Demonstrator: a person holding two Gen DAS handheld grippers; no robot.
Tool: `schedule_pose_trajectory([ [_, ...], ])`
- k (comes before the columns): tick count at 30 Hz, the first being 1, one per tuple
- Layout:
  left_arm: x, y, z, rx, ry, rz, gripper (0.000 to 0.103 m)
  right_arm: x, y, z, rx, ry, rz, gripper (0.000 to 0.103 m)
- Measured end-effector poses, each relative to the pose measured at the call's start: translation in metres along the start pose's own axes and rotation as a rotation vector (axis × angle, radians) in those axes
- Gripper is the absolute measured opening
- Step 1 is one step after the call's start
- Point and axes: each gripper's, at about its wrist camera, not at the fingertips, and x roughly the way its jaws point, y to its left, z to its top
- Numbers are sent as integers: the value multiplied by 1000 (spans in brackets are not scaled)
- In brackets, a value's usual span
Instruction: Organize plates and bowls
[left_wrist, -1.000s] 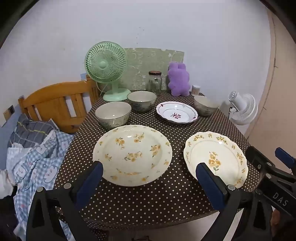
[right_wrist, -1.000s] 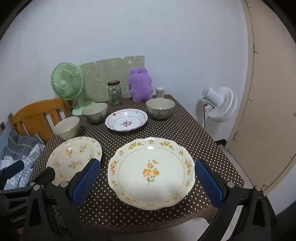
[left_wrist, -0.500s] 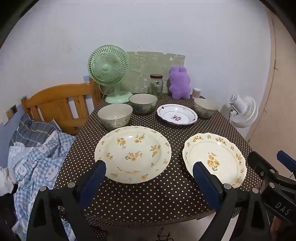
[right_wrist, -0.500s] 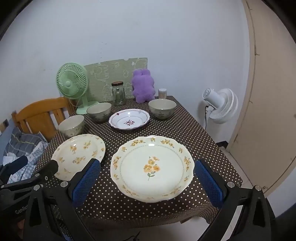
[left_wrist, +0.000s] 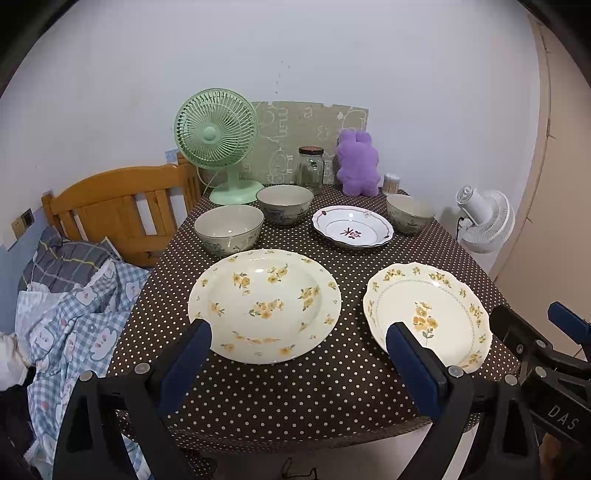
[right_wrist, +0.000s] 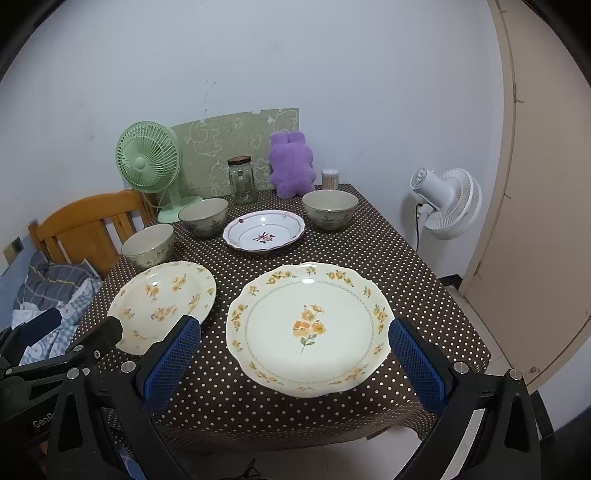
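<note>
A: Left gripper (left_wrist: 299, 354): jaws spread wide, nothing between the pads, hovering off the bench's near edge in front of the deep floral plate (left_wrist: 264, 304).

B: Right gripper (right_wrist: 295, 354)?

A: Same. Jaws spread wide and empty, framing the scalloped floral plate (right_wrist: 308, 328) at the near right corner without touching it.

B: Remaining dishes?

A: Red-trimmed plate (right_wrist: 264, 235) sits mid-bench. Three bowls: one (right_wrist: 148, 245) at the left edge, just behind the deep plate; one (right_wrist: 203, 216) further back; one (right_wrist: 330, 208) toward the right edge.

B: Far edge?

A: Green fan (left_wrist: 218, 147), glass jar (left_wrist: 311, 169), purple plush toy (left_wrist: 357, 164). All apart from the dishes.
</note>
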Motion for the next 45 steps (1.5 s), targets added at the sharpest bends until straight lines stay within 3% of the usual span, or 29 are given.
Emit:
schedule_pose_trajectory([
  [45,3,-1,0,9,0,-1,96,3,-7,-5,9,4,-6,103],
])
